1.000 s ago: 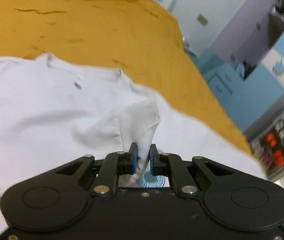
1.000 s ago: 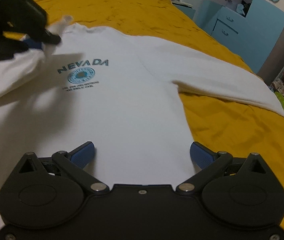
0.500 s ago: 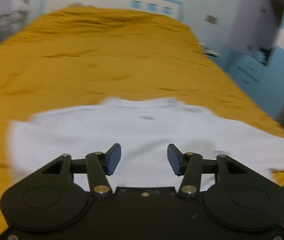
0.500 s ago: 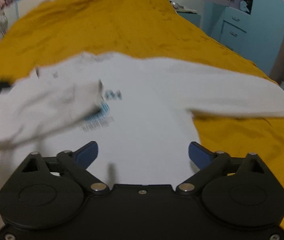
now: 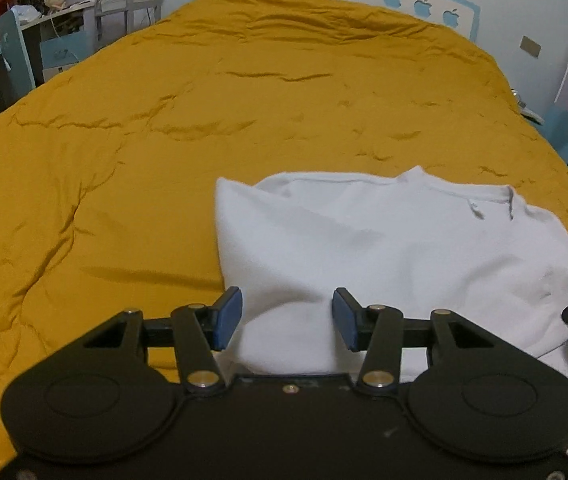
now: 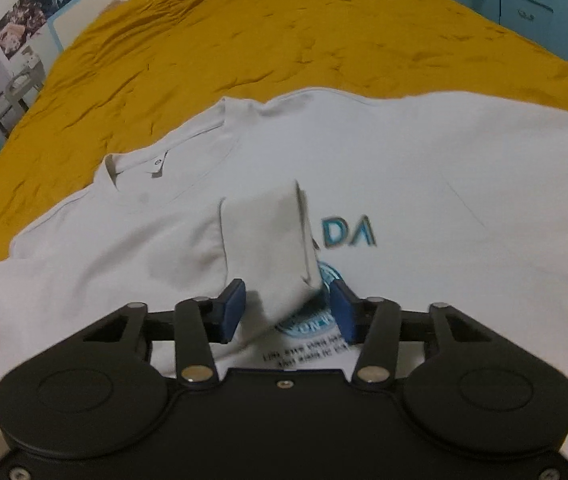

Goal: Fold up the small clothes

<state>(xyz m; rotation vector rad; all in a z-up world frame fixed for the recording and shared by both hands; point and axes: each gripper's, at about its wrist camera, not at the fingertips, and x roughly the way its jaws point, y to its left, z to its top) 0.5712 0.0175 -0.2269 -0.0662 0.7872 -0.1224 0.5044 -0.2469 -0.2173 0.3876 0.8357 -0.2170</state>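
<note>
i note the mustard bedspread (image 5: 244, 120) filling both frames. the white sweatshirt (image 6: 424, 168) lies flat on it, lower right of the left view, centre of the right view. its folded-in sleeve cuff (image 6: 268, 240) covers part of the print. left gripper (image 5: 287, 317) jaws stand apart, empty, over the fabric edge. right gripper (image 6: 289, 311) jaws stand apart about the cuff, not clamped.
</note>
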